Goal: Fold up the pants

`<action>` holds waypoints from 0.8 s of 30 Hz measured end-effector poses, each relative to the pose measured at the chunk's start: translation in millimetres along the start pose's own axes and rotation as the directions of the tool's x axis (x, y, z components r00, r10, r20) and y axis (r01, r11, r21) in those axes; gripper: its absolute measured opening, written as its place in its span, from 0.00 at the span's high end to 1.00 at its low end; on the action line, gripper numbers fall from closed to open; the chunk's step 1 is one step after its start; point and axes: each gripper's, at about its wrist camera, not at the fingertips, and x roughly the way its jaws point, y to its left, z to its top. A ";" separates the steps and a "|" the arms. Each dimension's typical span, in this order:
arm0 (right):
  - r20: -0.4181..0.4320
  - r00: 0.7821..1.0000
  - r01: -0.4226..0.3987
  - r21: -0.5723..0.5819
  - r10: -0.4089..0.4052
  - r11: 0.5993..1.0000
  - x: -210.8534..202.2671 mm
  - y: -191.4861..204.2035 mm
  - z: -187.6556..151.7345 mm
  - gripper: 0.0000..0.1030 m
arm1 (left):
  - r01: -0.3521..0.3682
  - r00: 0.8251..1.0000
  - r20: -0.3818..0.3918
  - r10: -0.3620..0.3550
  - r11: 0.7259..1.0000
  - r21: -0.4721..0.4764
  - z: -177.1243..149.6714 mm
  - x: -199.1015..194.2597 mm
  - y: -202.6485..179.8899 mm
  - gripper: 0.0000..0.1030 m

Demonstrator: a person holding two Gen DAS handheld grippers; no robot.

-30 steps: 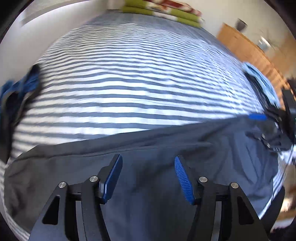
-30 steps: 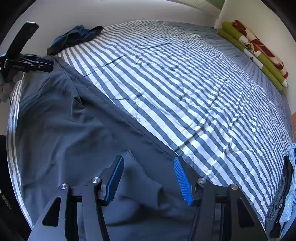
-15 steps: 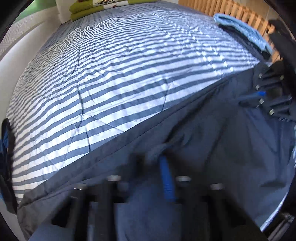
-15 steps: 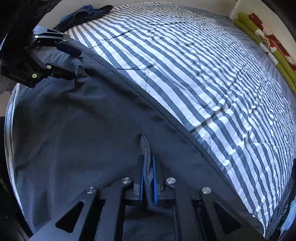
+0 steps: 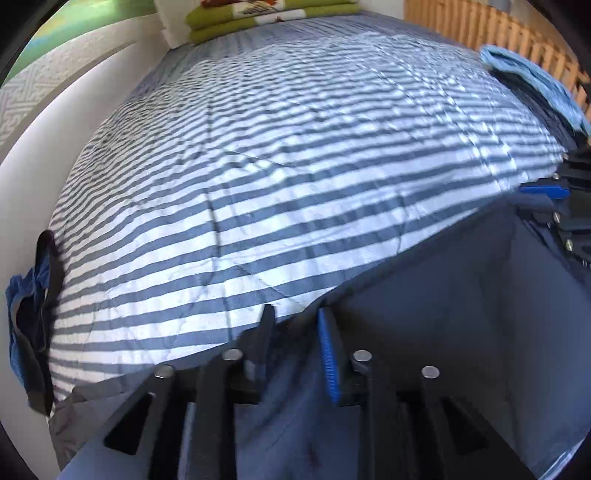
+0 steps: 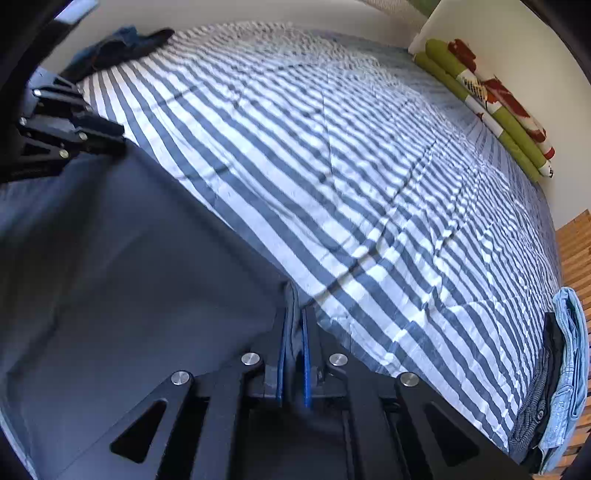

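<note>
Dark grey pants (image 5: 424, 332) lie along the near side of a striped bed, and their far edge is raised off the cover. In the left wrist view my left gripper (image 5: 295, 332) is shut on that edge, with cloth bunched between its fingers. My right gripper (image 6: 293, 347) is shut tight on a pinched fold of the same pants (image 6: 129, 277). Each gripper appears in the other's view: the left gripper (image 6: 107, 136) at the pants' far left corner, the right gripper (image 5: 543, 192) at the right end. The cloth hangs stretched between the two.
The blue-and-white striped bed cover (image 5: 295, 166) fills the space beyond the pants. Folded green bedding (image 6: 491, 96) lies by the wall at the head. A dark blue garment (image 5: 29, 314) hangs at the left edge. Light blue denim clothes (image 6: 565, 369) lie beside wooden slats (image 5: 480, 33).
Both grippers were open above the flat pants a second ago. Each has since closed on the pants' far edge, the right one first, and the edge has lifted off the cover.
</note>
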 end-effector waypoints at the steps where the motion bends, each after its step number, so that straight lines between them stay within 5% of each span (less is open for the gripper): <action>1: 0.013 1.000 0.009 0.022 -0.009 1.000 -9.8 -4.7 -2.9 0.78 | 0.008 1.000 0.023 -0.008 1.000 -0.018 -1.6 -11.5 5.9 0.60; 5: 0.113 0.992 -0.069 0.154 0.052 0.986 -77.7 -30.8 -28.1 0.72 | 0.043 0.994 0.108 -0.034 0.996 -0.078 -20.5 -66.6 27.4 0.54; 6: 0.139 0.987 -0.108 0.180 0.083 0.978 -98.4 -32.8 -40.6 0.70 | 0.115 0.984 0.134 -0.115 0.993 0.014 -29.4 -80.4 30.3 0.54; 7: 0.159 0.981 -0.144 0.193 0.114 0.970 -117.3 -28.1 -54.5 0.67 | 0.144 0.978 0.150 -0.142 0.990 0.000 -41.9 -94.4 32.6 0.54; 12: 0.195 0.955 -0.248 0.108 0.224 0.963 -168.5 51.4 -132.2 0.55 | 0.274 0.952 0.143 -0.269 0.962 -0.012 -112.4 -128.7 15.6 0.54; 17: 0.168 0.966 -0.198 -0.011 0.197 0.980 -165.0 123.0 -173.9 0.55 | 0.387 0.917 0.111 -0.384 0.922 -0.006 -187.0 -141.3 -29.0 0.54; 24: 0.174 0.983 -0.028 -0.218 0.067 0.976 -153.2 175.1 -162.6 0.53 | 0.449 0.893 0.032 -0.449 0.893 0.019 -239.0 -129.2 -83.2 0.54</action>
